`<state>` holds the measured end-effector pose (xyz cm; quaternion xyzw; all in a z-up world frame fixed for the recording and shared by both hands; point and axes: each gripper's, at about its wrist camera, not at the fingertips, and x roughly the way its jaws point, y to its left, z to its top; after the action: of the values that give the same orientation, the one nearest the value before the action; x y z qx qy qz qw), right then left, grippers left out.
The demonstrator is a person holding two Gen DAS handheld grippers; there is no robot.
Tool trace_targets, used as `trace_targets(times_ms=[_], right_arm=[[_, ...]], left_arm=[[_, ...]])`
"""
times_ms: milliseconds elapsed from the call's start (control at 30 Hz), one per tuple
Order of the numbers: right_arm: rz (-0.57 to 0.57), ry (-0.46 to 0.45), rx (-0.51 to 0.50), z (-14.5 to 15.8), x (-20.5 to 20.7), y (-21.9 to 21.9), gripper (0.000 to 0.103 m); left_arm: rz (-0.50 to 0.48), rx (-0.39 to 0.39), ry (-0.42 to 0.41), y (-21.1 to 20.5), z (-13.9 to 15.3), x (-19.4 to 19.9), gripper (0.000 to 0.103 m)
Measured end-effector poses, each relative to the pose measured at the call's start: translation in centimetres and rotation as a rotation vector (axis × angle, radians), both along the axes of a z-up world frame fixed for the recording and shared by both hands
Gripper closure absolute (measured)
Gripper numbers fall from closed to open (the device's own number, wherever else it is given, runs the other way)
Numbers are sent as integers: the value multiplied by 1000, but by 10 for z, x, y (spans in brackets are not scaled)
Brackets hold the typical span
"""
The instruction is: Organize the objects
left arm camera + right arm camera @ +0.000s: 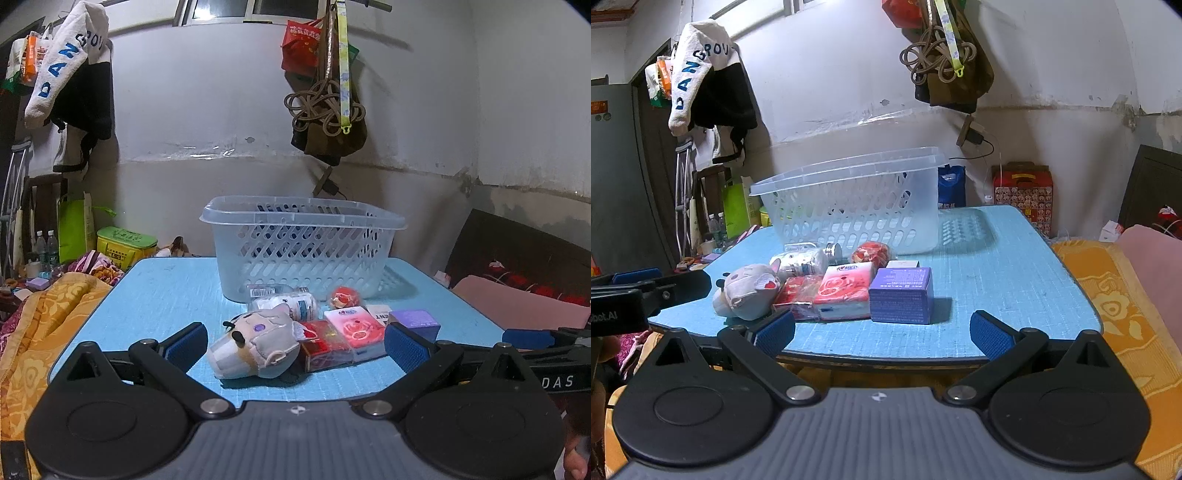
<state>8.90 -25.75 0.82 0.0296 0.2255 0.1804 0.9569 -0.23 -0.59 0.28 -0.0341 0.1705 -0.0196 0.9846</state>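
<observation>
Both claws hang spread wide and gripping nothing: my left claw (295,345) frames the plush toy (255,345), my right claw (882,334) sits at the near edge of the blue table (997,266). Beside the toy, touching in a row, lie a red packet (796,295), a tissue pack (844,295) and a purple box (901,295). A clear basket (857,203) stands upright behind them, near a bottle (809,260) on its side.

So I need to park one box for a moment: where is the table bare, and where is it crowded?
Bare patches on the blue table: right of the purple box to the table's right edge, and left of the plush toy and basket. Crowded: the strip in front of the basket, where toy, bottle and tissue pack lie bunched.
</observation>
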Motion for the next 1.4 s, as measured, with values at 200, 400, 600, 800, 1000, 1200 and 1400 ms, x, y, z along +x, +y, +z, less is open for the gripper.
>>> trace_targets(times_ms=[200, 400, 600, 800, 1000, 1200, 1400], right_arm=[[4, 2, -3, -1, 0, 1, 0], [-2, 3, 4, 1, 1, 1, 0], [14, 2, 0, 1, 1, 6, 0], [15, -40, -20, -3, -1, 11, 0], [19, -32, -3, -4, 1, 9, 0], [31, -20, 21, -5, 3, 6, 0], [34, -15, 18, -6, 5, 7, 0]], left_arm=[[2, 3, 5, 0, -1, 2, 0], [4, -10, -9, 3, -1, 0, 0], [14, -17, 4, 7, -3, 2, 0], [6, -31, 22, 12, -6, 3, 0], [8, -14, 32, 9, -8, 4, 0], [10, -14, 46, 7, -10, 7, 0], [-2, -14, 52, 3, -10, 9, 0]])
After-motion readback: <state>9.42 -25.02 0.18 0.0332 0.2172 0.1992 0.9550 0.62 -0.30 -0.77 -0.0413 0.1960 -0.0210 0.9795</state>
